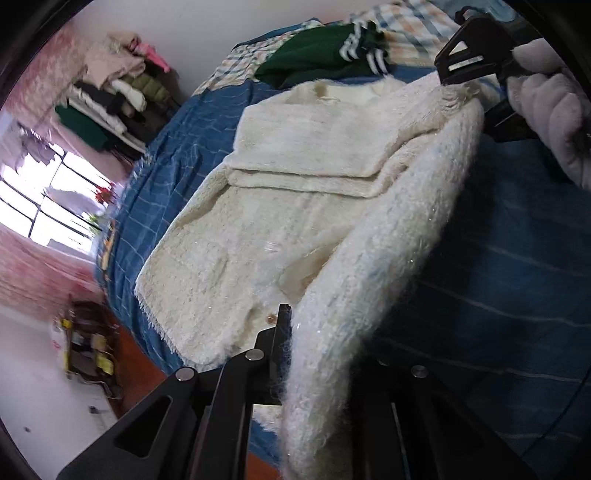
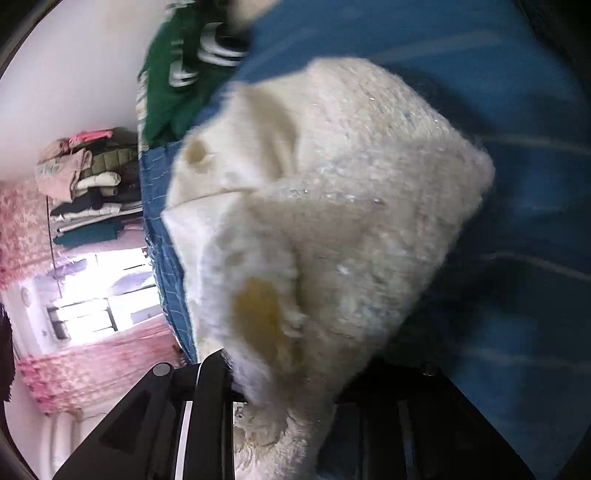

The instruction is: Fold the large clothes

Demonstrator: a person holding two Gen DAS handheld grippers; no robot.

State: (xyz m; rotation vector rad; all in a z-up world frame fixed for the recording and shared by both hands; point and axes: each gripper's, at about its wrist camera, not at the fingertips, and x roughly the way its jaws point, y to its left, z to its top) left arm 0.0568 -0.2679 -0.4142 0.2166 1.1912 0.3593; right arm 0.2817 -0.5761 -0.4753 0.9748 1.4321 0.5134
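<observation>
A large fluffy cream sweater (image 1: 295, 192) lies on a blue checked bed cover (image 1: 517, 277), one sleeve folded across its body. My left gripper (image 1: 314, 350) is shut on the sweater's lower right edge, which is lifted off the bed. My right gripper (image 1: 476, 81), held by a white-gloved hand, is shut on the upper right edge near the shoulder. In the right wrist view the sweater (image 2: 332, 221) bunches between the jaws of the right gripper (image 2: 280, 387) and hides the right finger. That view is blurred.
A green garment with white stripes (image 1: 325, 55) lies at the head of the bed on a plaid cover (image 1: 406, 26). A stack of folded clothes (image 1: 118, 96) stands by the wall. A window (image 1: 55, 195) and pink curtains are beyond the bed's edge.
</observation>
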